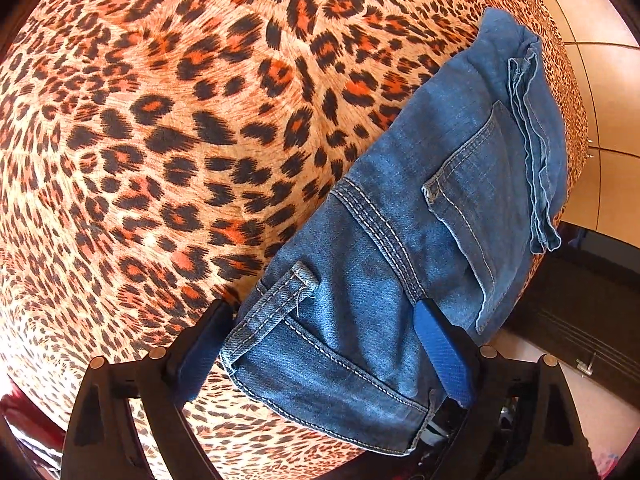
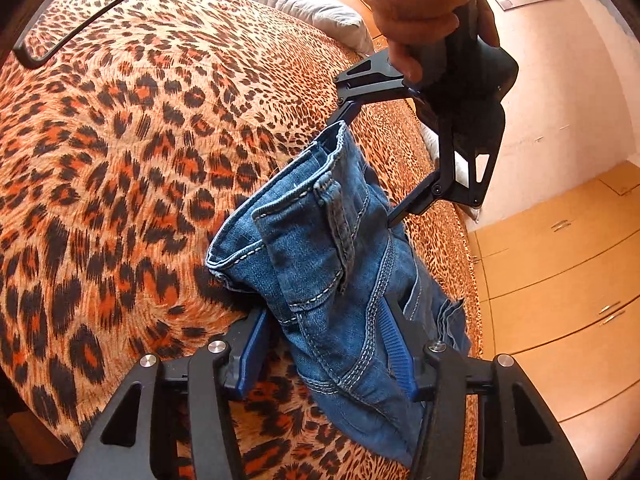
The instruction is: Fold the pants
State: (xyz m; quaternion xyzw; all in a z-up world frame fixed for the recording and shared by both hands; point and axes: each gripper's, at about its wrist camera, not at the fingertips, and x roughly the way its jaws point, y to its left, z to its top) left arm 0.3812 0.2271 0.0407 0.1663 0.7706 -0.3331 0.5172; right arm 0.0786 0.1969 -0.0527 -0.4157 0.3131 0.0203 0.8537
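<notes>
Blue denim pants (image 1: 420, 216) lie folded lengthwise on a leopard-print bed cover (image 1: 160, 140), back pocket up, near the bed's right edge. My left gripper (image 1: 320, 344) is wide open with its jaws on either side of the waistband end; the denim lies between the blue pads (image 1: 444, 352). In the right wrist view the pants (image 2: 340, 272) are bunched and lifted at the waistband. My right gripper (image 2: 324, 352) is open around the denim. The left gripper (image 2: 364, 172), held by a hand, is at the far end of the bunched waistband.
The bed cover (image 2: 120, 160) spreads wide to the left. A grey pillow (image 2: 312, 4) lies at the head of the bed. Wooden drawers (image 2: 560, 272) stand beside the bed on the right. A black cable (image 2: 80, 28) crosses the cover.
</notes>
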